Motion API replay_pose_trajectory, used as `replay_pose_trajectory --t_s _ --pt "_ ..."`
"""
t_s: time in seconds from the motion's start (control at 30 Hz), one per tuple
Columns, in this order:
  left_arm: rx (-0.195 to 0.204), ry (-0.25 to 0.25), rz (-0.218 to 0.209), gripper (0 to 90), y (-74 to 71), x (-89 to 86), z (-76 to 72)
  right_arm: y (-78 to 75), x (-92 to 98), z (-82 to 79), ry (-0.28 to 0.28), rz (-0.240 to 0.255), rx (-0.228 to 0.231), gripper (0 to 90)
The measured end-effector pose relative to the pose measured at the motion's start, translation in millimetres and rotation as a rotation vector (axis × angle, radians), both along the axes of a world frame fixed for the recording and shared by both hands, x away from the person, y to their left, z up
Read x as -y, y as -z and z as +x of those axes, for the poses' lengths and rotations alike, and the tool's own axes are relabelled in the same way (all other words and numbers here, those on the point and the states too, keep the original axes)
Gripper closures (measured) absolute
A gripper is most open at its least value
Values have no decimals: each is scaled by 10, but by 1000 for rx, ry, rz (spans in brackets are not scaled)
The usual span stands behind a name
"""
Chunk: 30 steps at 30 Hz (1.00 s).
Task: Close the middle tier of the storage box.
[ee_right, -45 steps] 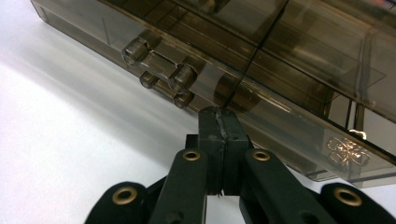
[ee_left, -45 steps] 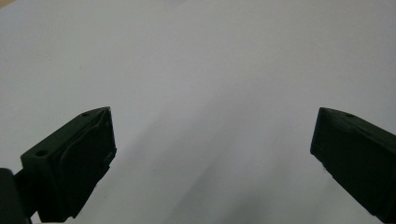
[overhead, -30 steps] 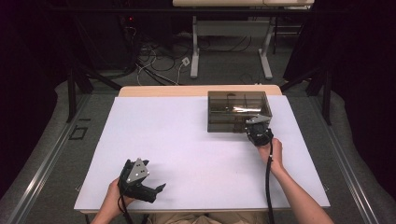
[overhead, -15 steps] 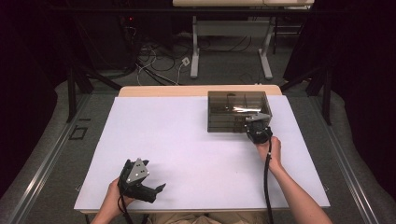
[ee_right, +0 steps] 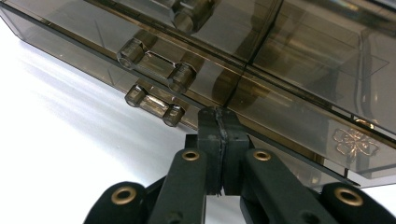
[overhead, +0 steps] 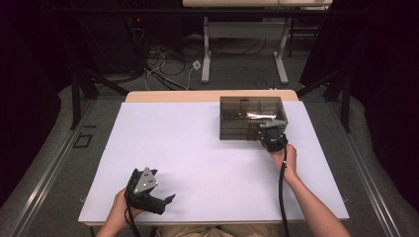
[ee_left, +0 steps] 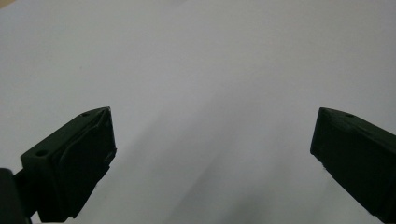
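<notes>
Smoked-plastic drawer box (overhead: 249, 117) sits on the far right part of the white tabletop (overhead: 197, 158), near its back edge. Right hand-held gripper (overhead: 271, 134) is at the box's front, near its right corner; in the right gripper view (ee_right: 219, 135) its jaws are pressed together with nothing between them, tips right up against the bottom drawer front (ee_right: 299, 130). Two drawer handles (ee_right: 154, 106) lie just to the left of the tips, not grasped. Whether the tips actually touch the drawer front or stop just short is hard to tell at this angle.

Left hand-held gripper (overhead: 148, 190) rests low on the near left of the tabletop, well apart from the box; left gripper view (ee_left: 212, 135) shows the jaws spread wide over bare white surface, holding nothing.

Step, as judged: closed tip nudging or lining up on the lower drawer, likely pushing it shut or about to work it. Next move probably calls for either a steady straight push, or opening the jaws and shifting left onto a handle to pull. Box is light, may slide; left hand could brace it.
</notes>
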<state>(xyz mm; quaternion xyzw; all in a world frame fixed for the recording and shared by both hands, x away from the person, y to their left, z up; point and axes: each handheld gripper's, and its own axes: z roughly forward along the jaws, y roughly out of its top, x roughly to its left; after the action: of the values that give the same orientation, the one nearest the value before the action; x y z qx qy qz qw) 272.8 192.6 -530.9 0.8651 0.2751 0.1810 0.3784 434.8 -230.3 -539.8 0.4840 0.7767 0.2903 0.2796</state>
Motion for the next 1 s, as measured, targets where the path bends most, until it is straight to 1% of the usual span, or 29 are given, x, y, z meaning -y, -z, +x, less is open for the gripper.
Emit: replay_pose_trajectory --t_s 0.13,0.27,0.47,0.5,0.53,0.57,0.6,0.67,0.7,0.77,0.83,0.97,1.0 --pt "1 0 0 2 -1 -3 -1 -1 11 -9 -5 5 -14 872" --pt "1 0 0 2 -1 -4 -1 -14 31 -33 -3 11 -15 838" --pt "0 -1 2 2 -3 -2 -1 -18 52 -86 -22 17 -37 779" --pt "1 -1 0 2 -1 -2 -1 -22 60 -100 -28 10 -39 769" --pt "1 -1 1 2 -1 -2 -1 -21 57 -110 -27 16 -40 752" --pt "0 -1 1 2 -1 -2 0 -28 67 -123 -38 10 -41 731" --pt "0 -1 1 2 -1 0 0 -30 68 -137 -44 18 -44 714" --pt "0 -1 2 2 -2 1 -1 -40 76 -159 -48 22 -47 670" --pt "-1 -1 2 2 -3 1 -2 -50 84 -175 -56 21 -55 634" --pt "1 0 4 2 -5 0 -3 -64 93 -203 -68 27 -55 599" --pt "2 0 4 2 -5 -2 -2 -74 93 -235 -68 32 -61 541" --pt "1 -2 3 2 -3 1 -1 -103 110 -291 -68 41 -71 454" --pt "2 0 3 2 -4 1 -2 -113 119 -303 -77 42 -70 437"
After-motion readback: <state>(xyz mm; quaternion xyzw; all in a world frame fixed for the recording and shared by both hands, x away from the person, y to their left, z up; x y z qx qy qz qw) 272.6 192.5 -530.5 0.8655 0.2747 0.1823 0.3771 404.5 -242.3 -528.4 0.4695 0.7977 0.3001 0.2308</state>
